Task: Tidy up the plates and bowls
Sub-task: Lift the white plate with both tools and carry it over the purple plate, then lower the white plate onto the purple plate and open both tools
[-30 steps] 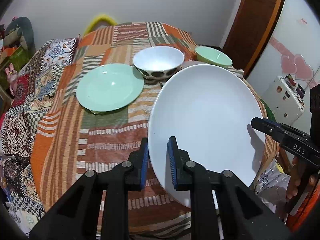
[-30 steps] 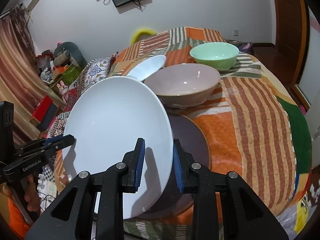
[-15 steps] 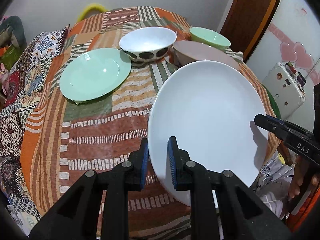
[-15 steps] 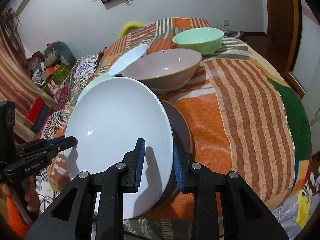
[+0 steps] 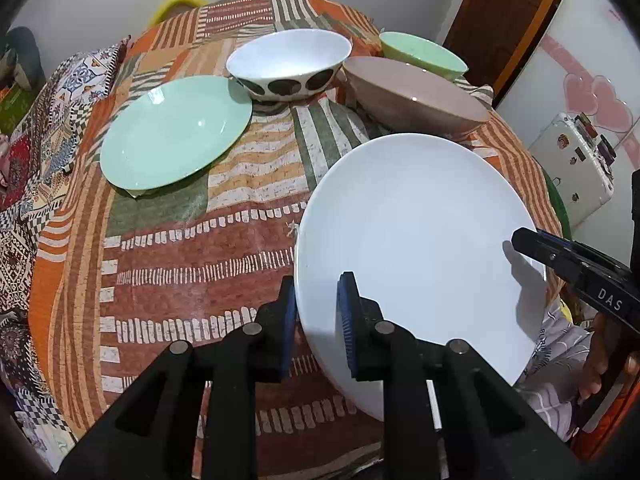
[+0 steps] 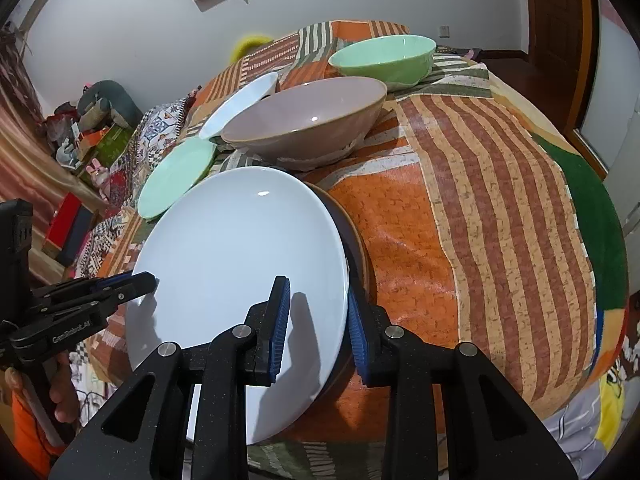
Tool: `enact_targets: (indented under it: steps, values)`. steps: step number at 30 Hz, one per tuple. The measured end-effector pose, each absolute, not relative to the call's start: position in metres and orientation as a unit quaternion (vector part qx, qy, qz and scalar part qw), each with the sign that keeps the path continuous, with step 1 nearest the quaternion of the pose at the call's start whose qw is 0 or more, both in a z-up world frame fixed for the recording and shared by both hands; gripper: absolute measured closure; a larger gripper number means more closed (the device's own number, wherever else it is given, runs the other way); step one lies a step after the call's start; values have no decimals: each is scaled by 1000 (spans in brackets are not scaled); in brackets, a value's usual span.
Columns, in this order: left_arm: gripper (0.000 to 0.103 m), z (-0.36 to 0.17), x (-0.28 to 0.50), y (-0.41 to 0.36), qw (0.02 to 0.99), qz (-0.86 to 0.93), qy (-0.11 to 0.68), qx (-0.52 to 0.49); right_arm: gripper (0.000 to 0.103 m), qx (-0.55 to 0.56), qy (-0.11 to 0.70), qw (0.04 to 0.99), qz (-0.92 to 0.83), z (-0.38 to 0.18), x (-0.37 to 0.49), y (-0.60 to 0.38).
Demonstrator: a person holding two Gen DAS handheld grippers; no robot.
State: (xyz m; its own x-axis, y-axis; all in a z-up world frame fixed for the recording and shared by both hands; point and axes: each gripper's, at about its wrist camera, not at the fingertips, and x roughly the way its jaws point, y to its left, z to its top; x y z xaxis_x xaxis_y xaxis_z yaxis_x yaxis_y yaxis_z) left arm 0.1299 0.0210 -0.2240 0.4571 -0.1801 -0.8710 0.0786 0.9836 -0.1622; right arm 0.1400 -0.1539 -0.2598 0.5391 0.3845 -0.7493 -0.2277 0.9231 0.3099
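Observation:
A large white plate (image 5: 416,240) (image 6: 240,256) hangs tilted over the near edge of the table, held by its rim from both sides. My left gripper (image 5: 316,292) is shut on its left rim and shows again in the right wrist view as the left gripper (image 6: 120,284). My right gripper (image 6: 318,300) is shut on the opposite rim, its tip also showing as the right gripper (image 5: 532,240). A dark brown plate (image 6: 356,248) lies just beneath the white one, mostly hidden. Further back are a green plate (image 5: 176,136), a white spotted bowl (image 5: 288,60), a mauve bowl (image 5: 416,92) and a green bowl (image 5: 420,54).
A striped patchwork cloth (image 5: 180,248) covers the round table. A wooden door (image 5: 500,20) and a white appliance (image 5: 572,160) stand to the right. Cluttered shelves (image 6: 80,128) stand off to the left. A person's hand (image 5: 604,360) grips the right handle.
Both grippers have sunk with the white plate, which now lies flatter and closer over the dark plate. The bowls and green plate have not moved on the cloth.

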Motion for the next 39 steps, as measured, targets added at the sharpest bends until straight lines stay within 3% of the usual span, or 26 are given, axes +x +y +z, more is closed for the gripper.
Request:
enact_targets:
  steps: [24, 34, 39]
  values:
    - [79, -240, 149, 20, 844, -83, 525, -74, 75, 49, 441, 881, 167, -259, 153, -147]
    - [79, -237, 146, 22, 848, -78, 520, -65, 55, 37, 445, 879, 169, -261, 152, -144]
    - [79, -230, 142, 32, 855, -64, 511, -67, 55, 35, 447, 879, 161, -260, 150, -146]
